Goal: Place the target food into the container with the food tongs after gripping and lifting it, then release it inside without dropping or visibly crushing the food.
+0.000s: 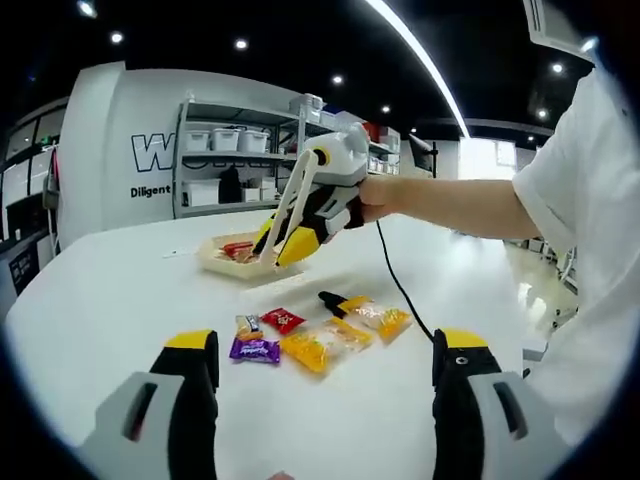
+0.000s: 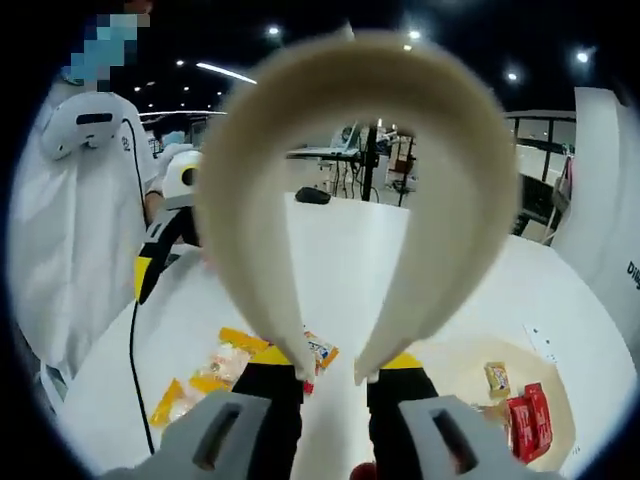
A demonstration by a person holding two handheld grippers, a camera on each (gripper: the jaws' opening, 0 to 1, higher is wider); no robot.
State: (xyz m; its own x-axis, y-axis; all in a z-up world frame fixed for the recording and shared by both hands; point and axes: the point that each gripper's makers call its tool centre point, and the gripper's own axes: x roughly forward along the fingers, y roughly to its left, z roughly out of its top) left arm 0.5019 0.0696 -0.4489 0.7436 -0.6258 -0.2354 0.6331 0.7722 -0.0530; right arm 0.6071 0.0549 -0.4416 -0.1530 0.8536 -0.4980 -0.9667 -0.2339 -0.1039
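My right gripper (image 1: pixel 285 240), held in a person's hand, is shut on cream food tongs (image 1: pixel 293 200), whose tips hang at the near edge of a shallow cream tray (image 1: pixel 213 263). In the right gripper view the tongs (image 2: pixel 440 220) arch up from my right gripper (image 2: pixel 335 378), their tips a little apart with nothing seen between them. The tray (image 2: pixel 470 362) lies to the right and holds red packets (image 2: pixel 525 420) and a small yellow one (image 2: pixel 497 378). Loose snacks lie on the white table: a red packet (image 1: pixel 283 320), a purple one (image 1: pixel 255 350) and two yellow bags (image 1: pixel 325 346). My left gripper (image 1: pixel 325 375) stands open above them.
A black cable (image 1: pixel 400 290) runs across the table from the right gripper. A person in white stands at the table's right side (image 1: pixel 590 230). Shelving with white bins (image 1: pixel 240 140) stands beyond the far edge. My left gripper (image 2: pixel 165 235) shows at the left in the right gripper view.
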